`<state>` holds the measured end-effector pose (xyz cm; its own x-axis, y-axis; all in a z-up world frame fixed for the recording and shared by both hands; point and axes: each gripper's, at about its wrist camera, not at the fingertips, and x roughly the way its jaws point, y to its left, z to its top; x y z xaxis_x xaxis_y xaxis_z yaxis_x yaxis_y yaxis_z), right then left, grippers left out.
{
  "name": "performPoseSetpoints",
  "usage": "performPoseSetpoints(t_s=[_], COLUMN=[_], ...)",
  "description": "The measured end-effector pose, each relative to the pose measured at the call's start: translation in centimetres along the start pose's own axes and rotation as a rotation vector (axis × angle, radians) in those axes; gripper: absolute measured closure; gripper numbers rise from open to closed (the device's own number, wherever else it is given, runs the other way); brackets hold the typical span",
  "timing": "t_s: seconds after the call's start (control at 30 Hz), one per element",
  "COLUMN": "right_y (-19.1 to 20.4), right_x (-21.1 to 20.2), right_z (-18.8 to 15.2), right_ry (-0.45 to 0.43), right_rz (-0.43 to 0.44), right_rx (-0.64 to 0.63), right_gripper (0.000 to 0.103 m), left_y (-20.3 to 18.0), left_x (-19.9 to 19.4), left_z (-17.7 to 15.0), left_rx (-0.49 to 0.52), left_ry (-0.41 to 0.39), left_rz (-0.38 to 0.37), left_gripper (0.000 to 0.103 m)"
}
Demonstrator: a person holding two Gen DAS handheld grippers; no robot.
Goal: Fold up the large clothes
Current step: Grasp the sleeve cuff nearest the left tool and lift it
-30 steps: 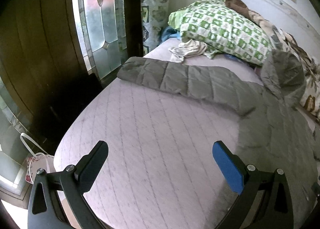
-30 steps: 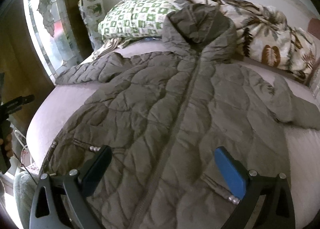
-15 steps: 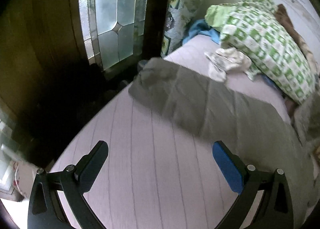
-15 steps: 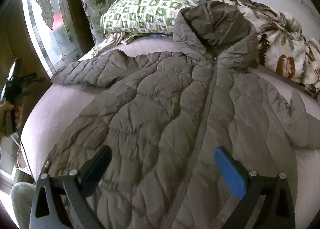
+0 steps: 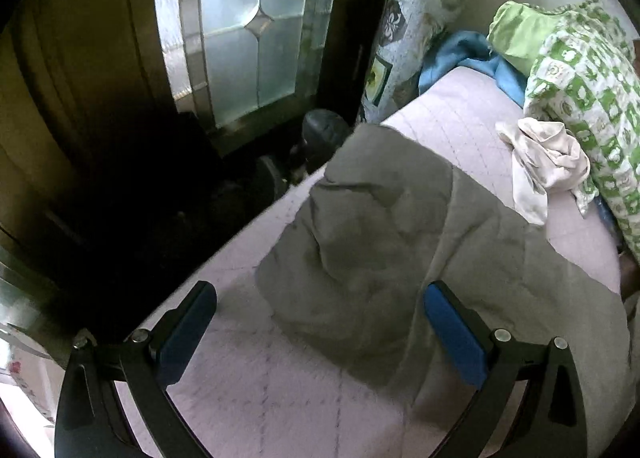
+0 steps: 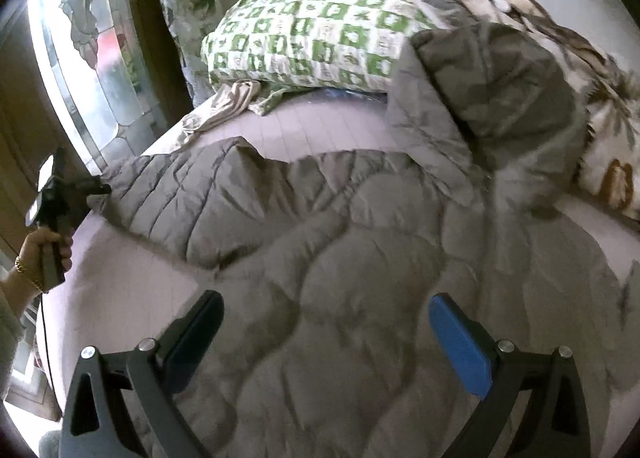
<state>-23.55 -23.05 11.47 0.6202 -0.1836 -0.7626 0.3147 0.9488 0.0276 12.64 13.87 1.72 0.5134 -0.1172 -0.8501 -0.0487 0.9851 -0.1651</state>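
A grey quilted hooded jacket [image 6: 360,258] lies spread front-up on a bed [image 6: 132,282] covered in pale lilac quilted fabric. Its hood [image 6: 504,97] rests against a leaf-patterned blanket [image 6: 600,129], beyond the fingers of the right gripper [image 6: 324,342].

The right gripper hovers over the jacket's lower body. Its fingers [image 6: 460,350] are spread wide apart and released, with only jacket fabric showing between them, nothing grasped.

One sleeve [image 6: 180,193] stretches out to the left of those fingers, toward the edge of the bed. In the right wrist view a hand [image 6: 48,246] holds the left gripper [image 6: 94,189] beside the cuff; whether it touches the cuff cannot be told from there.

In the left wrist view, the left gripper [image 5: 316,334] has its fingers [image 5: 452,334] wide apart and released as well. The sleeve end [image 5: 360,242] lies just ahead of and between them, not gripped.

Beyond the sleeve, to the right of the fingers, a green-and-white patterned pillow [image 5: 580,89] sits with a crumpled cream cloth [image 5: 548,161] lying just in front of it. A blue cloth [image 5: 468,53] is bunched behind. Far ahead, left of the fingers, stands a dark wooden door with leaded frosted glass [image 5: 248,25].
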Motion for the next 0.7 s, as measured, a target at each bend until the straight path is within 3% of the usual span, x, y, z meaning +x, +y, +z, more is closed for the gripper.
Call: performPoseSetpoints(t_s=[0.1,0.17,0.23,0.27,0.3,0.33,0.43,0.7], right_y=[0.4,0.2,-0.2,-0.5,-0.8,-1.1,-2.3,-7.9], right_x=[2.1,3.0,3.7,3.7,3.5,3.4,2.7,1.5], right_z=[0.9,0.9,0.9,0.7,0.5,0.4,-0.5,-2.9], right_ry=[0.015,0.034,0.047,0.05,0.052,0.054,0.053,0.087], right_rz=[-0.018,-0.019,-0.027,-0.029,-0.026,-0.021,-0.031,-0.145], right_rx=[-0.012,0.0,0.01,0.018,0.03,0.044,0.068,0.135], right_gripper=[0.0,0.0,0.0,0.0,0.0,0.0,0.0,0.0], left_y=[-1.3,-2.1,-2.8,-3.4,-4.1,-4.6,-5.4,-7.1], left_x=[0.4,0.3,-0.3,-0.6,-1.0,-1.3,-3.9,-15.4], left_z=[-0.1,-0.2,-0.3,-0.4,-0.5,-0.6,-0.7,-1.1], left_rx=[0.047,0.079,0.102,0.126,0.152,0.169,0.183,0.241], left_ry=[-0.015,-0.039,-0.061,-0.063,-0.063,-0.07,-0.146,-0.315], left_rz=[0.014,0.013,0.011,-0.016,-0.031,-0.018,-0.013,-0.168], left_gripper=[0.0,0.012,0.047,0.058,0.08,0.085,0.088,0.089])
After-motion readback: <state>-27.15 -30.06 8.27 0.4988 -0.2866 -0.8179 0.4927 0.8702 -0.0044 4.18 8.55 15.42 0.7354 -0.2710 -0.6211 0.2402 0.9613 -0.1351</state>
